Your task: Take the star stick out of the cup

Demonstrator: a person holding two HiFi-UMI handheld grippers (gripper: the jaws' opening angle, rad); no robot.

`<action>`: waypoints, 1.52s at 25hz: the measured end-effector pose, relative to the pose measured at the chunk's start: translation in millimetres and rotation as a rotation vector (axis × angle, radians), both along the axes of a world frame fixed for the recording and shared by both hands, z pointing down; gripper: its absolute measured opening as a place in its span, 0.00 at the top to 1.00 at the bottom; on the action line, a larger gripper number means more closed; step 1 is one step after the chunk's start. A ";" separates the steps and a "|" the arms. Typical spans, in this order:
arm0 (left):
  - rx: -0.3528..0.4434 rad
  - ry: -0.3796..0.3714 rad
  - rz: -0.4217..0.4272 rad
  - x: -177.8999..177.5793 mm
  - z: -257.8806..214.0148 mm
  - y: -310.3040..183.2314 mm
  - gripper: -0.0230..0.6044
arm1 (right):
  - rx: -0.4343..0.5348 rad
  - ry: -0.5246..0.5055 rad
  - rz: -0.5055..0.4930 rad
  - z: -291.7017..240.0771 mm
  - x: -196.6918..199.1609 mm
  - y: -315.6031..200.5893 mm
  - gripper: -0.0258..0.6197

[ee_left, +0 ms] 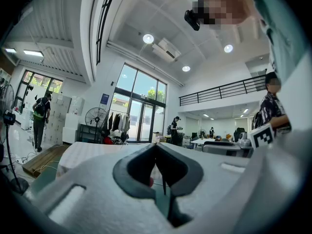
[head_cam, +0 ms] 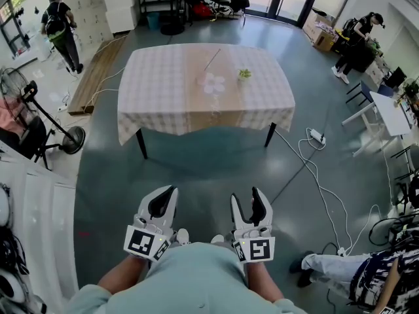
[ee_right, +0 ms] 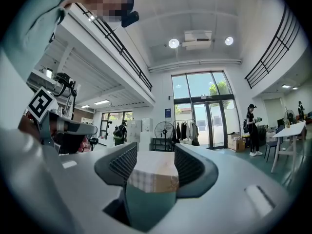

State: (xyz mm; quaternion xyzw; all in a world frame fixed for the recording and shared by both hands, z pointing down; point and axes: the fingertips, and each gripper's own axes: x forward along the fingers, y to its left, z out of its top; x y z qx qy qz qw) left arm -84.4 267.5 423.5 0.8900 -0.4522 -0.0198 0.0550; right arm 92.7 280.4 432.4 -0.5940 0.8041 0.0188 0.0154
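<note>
A table (head_cam: 163,90) with a checked cloth stands well ahead of me. On it lie a thin stick (head_cam: 211,59), a pale star-shaped thing (head_cam: 213,84) and a small greenish cup (head_cam: 244,74); at this distance I cannot tell whether anything stands in the cup. Both grippers are held close to my body, far short of the table. My left gripper (head_cam: 171,190) (ee_left: 156,145) is shut, its tips meeting with nothing between them. My right gripper (head_cam: 246,196) (ee_right: 155,146) stands open, and through its gap I see the table (ee_right: 153,172).
A fan on a stand (head_cam: 39,120) is at the left. A power strip (head_cam: 316,136) and cables trail over the floor to the right of the table. A seated person's leg (head_cam: 327,263) is at the lower right. More people, desks and boxes line the room's edges.
</note>
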 end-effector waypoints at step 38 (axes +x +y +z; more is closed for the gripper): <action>-0.005 0.007 0.085 -52.7 1.5 -23.0 0.96 | -0.040 0.039 0.138 0.7 -39.2 -17.0 0.62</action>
